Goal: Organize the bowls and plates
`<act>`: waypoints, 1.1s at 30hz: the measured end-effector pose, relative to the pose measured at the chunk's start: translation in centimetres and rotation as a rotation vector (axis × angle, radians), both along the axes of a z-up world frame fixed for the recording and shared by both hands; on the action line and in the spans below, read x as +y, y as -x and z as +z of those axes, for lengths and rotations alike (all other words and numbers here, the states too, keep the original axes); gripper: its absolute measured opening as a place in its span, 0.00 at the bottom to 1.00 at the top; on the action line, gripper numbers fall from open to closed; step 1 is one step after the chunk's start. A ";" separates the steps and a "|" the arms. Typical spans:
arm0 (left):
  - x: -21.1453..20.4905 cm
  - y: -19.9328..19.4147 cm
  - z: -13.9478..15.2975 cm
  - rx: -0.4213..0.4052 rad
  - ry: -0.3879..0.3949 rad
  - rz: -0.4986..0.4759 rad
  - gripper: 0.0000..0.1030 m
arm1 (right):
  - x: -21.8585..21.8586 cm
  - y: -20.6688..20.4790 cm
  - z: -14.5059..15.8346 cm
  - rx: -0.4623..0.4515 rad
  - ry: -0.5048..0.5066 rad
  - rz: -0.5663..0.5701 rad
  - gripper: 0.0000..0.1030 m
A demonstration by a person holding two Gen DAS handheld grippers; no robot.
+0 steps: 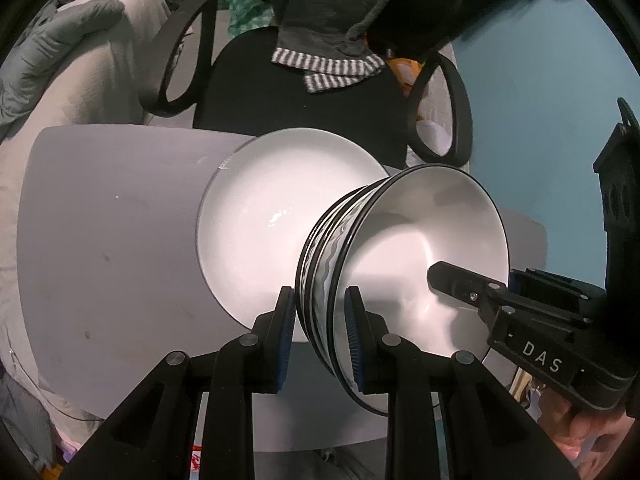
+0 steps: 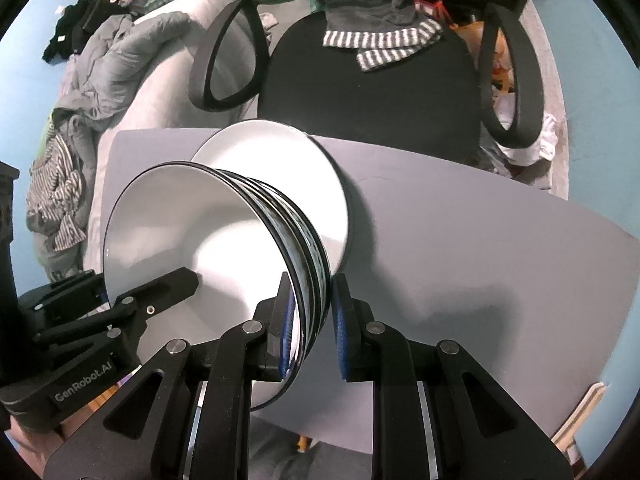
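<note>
A stack of bowls (image 1: 420, 240), white inside with black wavy bands outside, hangs tilted above a white plate (image 1: 256, 208) on the grey table (image 1: 112, 220). My left gripper (image 1: 319, 300) is shut on the stack's rim on one side, one pad outside and one inside. My right gripper (image 2: 312, 288) is shut on the opposite rim of the bowls (image 2: 192, 232). The plate (image 2: 280, 148) lies behind the stack, near the far edge of the table (image 2: 460, 220). Each view shows the other gripper's inner finger (image 1: 456, 276) (image 2: 168, 284) reaching into the top bowl.
A black office chair (image 2: 360, 92) with looped armrests stands just beyond the table, with a grey garment and a striped cloth (image 2: 384, 46) draped over it. Piled clothes and bedding (image 2: 100, 72) lie to the left. A blue floor (image 2: 600, 120) lies to the right.
</note>
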State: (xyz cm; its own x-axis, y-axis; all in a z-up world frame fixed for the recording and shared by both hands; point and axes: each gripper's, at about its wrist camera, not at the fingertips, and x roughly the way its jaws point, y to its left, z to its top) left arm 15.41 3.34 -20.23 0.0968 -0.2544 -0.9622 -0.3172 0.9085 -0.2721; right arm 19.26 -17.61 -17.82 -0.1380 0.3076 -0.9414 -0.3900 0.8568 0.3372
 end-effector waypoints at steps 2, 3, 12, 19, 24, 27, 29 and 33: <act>0.5 -0.1 -0.3 0.003 -0.001 0.005 0.23 | 0.6 -0.1 -0.2 0.008 -0.001 0.001 0.18; 0.8 -0.2 -0.5 0.003 -0.002 0.006 0.23 | 0.8 -0.2 -0.4 0.011 -0.002 0.001 0.18; 2.7 -1.1 -2.1 0.010 0.003 0.008 0.23 | 2.7 -0.8 -2.0 0.027 0.005 0.007 0.18; 3.5 -0.9 -2.5 -0.004 0.032 0.029 0.23 | 3.4 -0.8 -2.1 -0.004 0.021 0.026 0.18; 3.7 -0.5 -2.7 -0.013 0.049 0.044 0.23 | 3.7 -0.9 -2.1 -0.026 0.032 0.039 0.18; 3.6 -0.3 -2.8 -0.016 0.052 0.041 0.23 | 3.8 -0.8 -2.1 -0.038 0.040 0.046 0.18; 3.5 -0.2 -2.9 -0.015 0.053 0.039 0.23 | 3.8 -0.8 -2.1 -0.049 0.046 0.048 0.18; 3.5 -0.4 -2.8 -0.021 0.045 0.031 0.23 | 3.9 -0.7 -2.1 -0.067 0.055 0.055 0.17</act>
State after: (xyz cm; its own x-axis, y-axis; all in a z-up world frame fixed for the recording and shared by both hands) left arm 15.81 6.82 -23.04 0.1254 -0.2937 -0.9476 -0.3388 0.8851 -0.3191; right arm 19.92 -13.73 -19.94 -0.0891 0.2487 -0.9645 -0.4567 0.8503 0.2615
